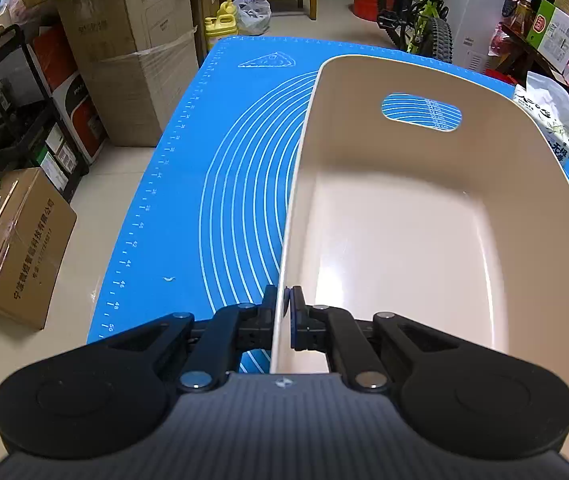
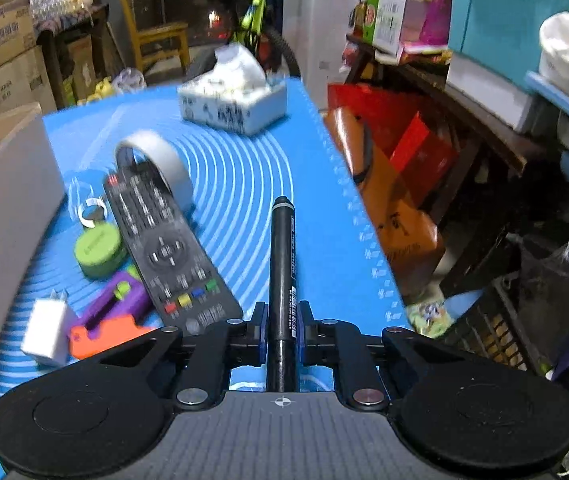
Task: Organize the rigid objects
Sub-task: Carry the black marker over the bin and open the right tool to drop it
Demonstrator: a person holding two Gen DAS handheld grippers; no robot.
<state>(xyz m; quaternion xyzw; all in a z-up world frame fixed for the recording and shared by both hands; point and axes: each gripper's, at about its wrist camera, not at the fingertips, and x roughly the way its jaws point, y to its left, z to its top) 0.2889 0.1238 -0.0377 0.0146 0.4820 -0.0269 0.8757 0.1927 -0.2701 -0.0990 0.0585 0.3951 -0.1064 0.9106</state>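
Left hand-held gripper [image 1: 286,306] clenched on cream bin [image 1: 424,208] rim; right hand-held gripper [image 2: 282,320] grasping black marker [image 2: 282,256]

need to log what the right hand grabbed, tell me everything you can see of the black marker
The black marker is a slim, smooth barrel, plastic by the look, with a rounded cap end and a strip of small white print along one side. It points straight ahead, away from the camera. The right gripper is shut on its rear half, one of the fingers on each side, above the blue mat.
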